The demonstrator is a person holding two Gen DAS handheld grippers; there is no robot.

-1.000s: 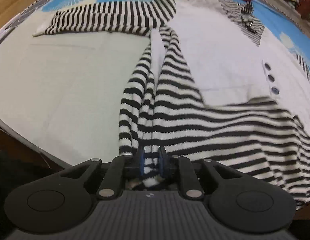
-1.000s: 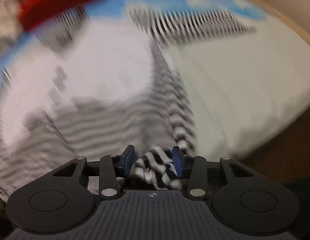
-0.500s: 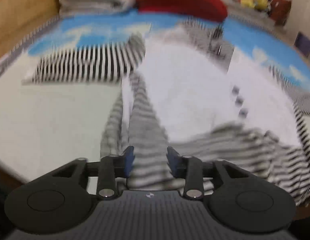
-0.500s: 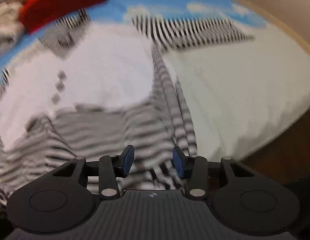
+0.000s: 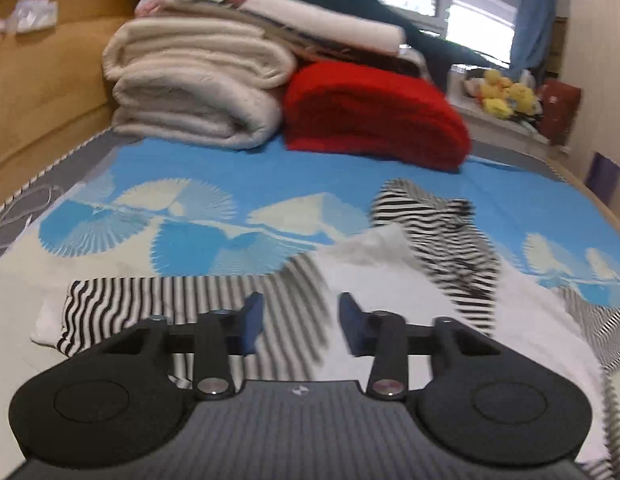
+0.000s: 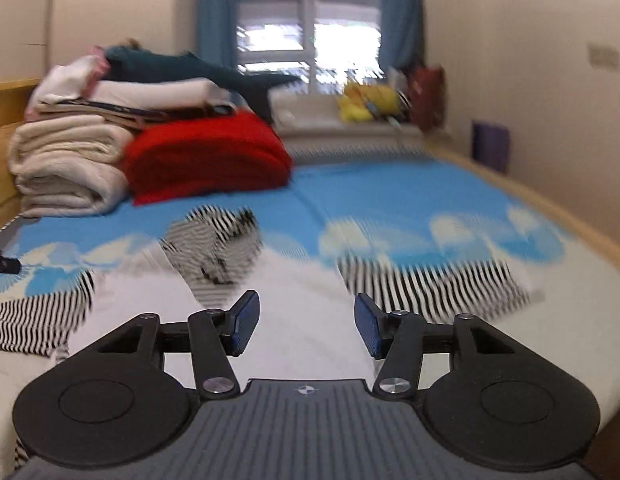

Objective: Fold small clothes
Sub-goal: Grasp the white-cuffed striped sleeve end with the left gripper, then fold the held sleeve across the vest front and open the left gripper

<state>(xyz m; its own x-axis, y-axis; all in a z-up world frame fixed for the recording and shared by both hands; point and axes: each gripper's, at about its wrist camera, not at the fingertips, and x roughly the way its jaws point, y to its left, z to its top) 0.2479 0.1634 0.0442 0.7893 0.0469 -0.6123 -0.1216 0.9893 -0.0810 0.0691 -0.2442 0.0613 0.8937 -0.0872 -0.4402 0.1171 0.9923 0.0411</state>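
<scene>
Plainly, both the left gripper (image 5: 298,322) and the right gripper (image 6: 302,324) hover with fingers spread, holding nothing. Beneath them the striped top (image 5: 394,264) lies flat on the bed (image 5: 238,168), sleeves stretched sideways. Next, probably pinch each sleeve near its cuff and fold inward evenly.

Left gripper (image 5: 300,322), formerly clamped on the striped garment (image 5: 198,300), now stands with jaws apart and empty. Right gripper (image 6: 304,324) likewise released. Both views have tilted upward, garment now at lower frame
</scene>
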